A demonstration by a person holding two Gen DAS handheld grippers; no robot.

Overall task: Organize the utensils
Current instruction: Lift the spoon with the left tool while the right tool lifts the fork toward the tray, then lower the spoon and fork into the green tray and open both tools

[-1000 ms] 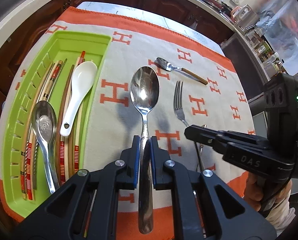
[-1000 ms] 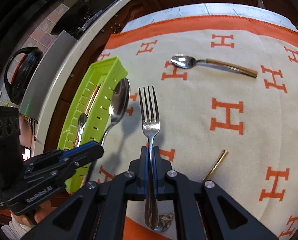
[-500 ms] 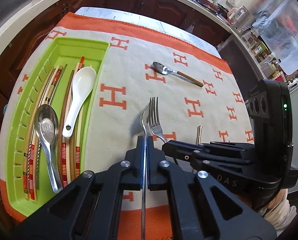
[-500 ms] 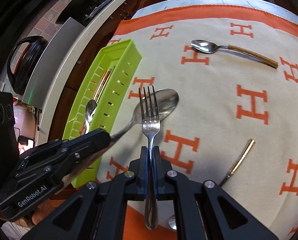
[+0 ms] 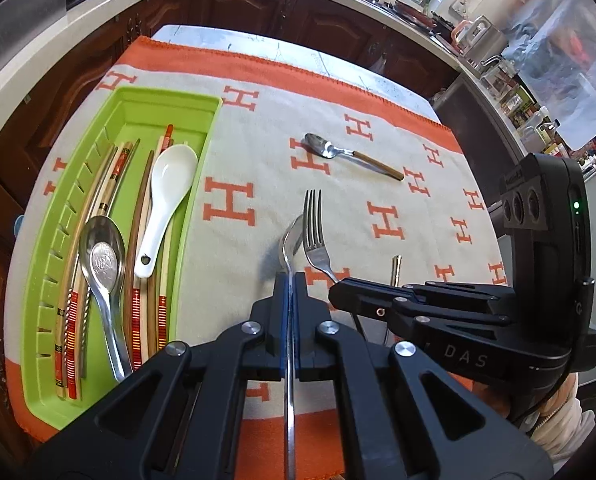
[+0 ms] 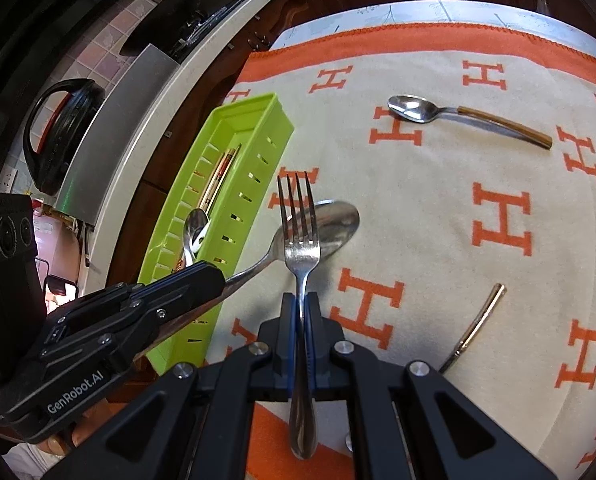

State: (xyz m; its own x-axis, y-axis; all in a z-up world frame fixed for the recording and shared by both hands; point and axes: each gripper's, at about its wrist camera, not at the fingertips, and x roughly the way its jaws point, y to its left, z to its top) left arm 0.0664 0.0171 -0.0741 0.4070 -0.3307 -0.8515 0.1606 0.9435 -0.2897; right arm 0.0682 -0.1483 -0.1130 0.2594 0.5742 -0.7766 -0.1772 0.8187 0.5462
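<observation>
Orange "H" letters cover the cloth (image 5: 258,152). Left gripper (image 5: 289,280), marked "GenRobot.AI", pinches a big steel spoon (image 6: 329,228) above the cloth. Right gripper (image 6: 300,300), marked "DAS", pinches a fork (image 6: 299,240) just beside it. Both are near the green tray (image 5: 166,100).

Right gripper (image 6: 301,312) at bottom centre, jaws closed on the handle of a fork (image 6: 300,236), tines pointing up the frame. Left gripper (image 6: 202,280) at lower left, clamped on the handle of a large spoon (image 6: 329,226) whose bowl sits just behind the fork tines, above an orange-and-cream H-patterned cloth (image 6: 437,200). Green slotted tray (image 6: 238,184) with utensils at centre left; wood-handled spoon (image 6: 457,114) at upper right; gold-toned handle (image 6: 477,324) at lower right.
</observation>
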